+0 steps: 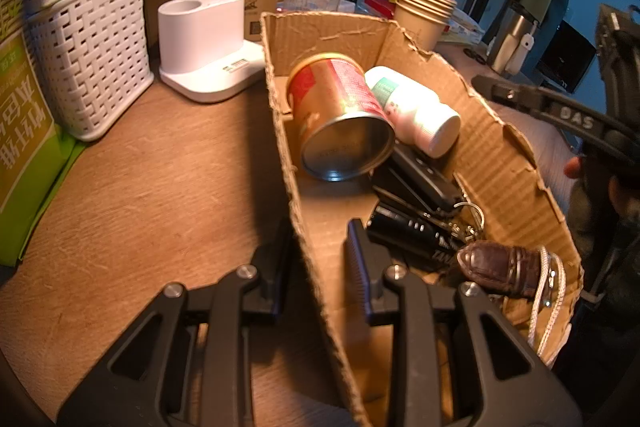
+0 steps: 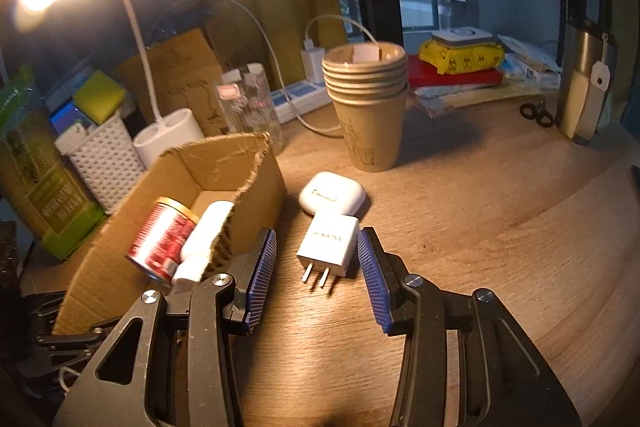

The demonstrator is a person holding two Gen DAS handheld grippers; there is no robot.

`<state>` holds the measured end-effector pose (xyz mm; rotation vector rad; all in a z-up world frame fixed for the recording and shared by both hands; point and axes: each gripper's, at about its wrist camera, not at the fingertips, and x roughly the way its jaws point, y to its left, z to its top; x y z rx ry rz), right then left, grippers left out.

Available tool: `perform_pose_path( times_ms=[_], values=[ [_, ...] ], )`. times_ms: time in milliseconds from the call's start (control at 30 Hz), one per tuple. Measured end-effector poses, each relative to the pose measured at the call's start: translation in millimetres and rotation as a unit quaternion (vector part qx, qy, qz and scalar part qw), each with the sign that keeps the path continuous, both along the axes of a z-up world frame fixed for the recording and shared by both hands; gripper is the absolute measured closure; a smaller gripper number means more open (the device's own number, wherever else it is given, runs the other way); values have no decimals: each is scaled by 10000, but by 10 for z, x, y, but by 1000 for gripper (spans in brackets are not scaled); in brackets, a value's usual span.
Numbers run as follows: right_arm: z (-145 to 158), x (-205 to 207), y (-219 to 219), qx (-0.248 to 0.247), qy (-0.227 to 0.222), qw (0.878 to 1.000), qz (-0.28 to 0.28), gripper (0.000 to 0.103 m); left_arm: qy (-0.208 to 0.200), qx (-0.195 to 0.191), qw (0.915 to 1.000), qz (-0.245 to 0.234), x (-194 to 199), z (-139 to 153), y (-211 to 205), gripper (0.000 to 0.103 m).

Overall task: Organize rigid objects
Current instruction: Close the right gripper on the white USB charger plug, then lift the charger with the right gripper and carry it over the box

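A torn cardboard box [image 1: 492,147] lies on the wooden desk. It holds a red can [image 1: 340,115] on its side, a white bottle [image 1: 412,111], black keys [image 1: 420,183] and a brown leather piece [image 1: 500,267]. My left gripper [image 1: 318,247] is shut on the box's left wall, one finger inside and one outside. In the right wrist view a white charger plug [image 2: 328,247] lies flat on the desk, prongs toward me, with a white earbud case [image 2: 332,193] just beyond it. My right gripper [image 2: 317,239] is open, its blue pads on either side of the plug and clear of it.
A stack of paper cups [image 2: 366,107] stands behind the earbud case. A white woven basket [image 1: 96,59] and a white lamp base [image 1: 204,39] sit left of the box. A power strip [image 2: 296,99], scissors [image 2: 536,115] and a metal flask [image 2: 580,87] line the back.
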<state>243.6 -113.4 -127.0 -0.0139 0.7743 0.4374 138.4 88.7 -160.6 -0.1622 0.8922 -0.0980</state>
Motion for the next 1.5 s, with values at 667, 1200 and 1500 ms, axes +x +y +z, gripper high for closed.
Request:
perform_pose_path(
  times_ms=[667,1200,1500],
  values=[
    [-292,327,116,-118,423,9990,87,55,1,-3,10000,-2,7,-7,4,74],
    [-357,409,229,-523,539,9971,79,58,1,-4,10000,-2,7,-7,5,74],
    [-231,272,154,-464,192,9987,29,63,1,-6,10000,-2,8,-8,0,74]
  ],
)
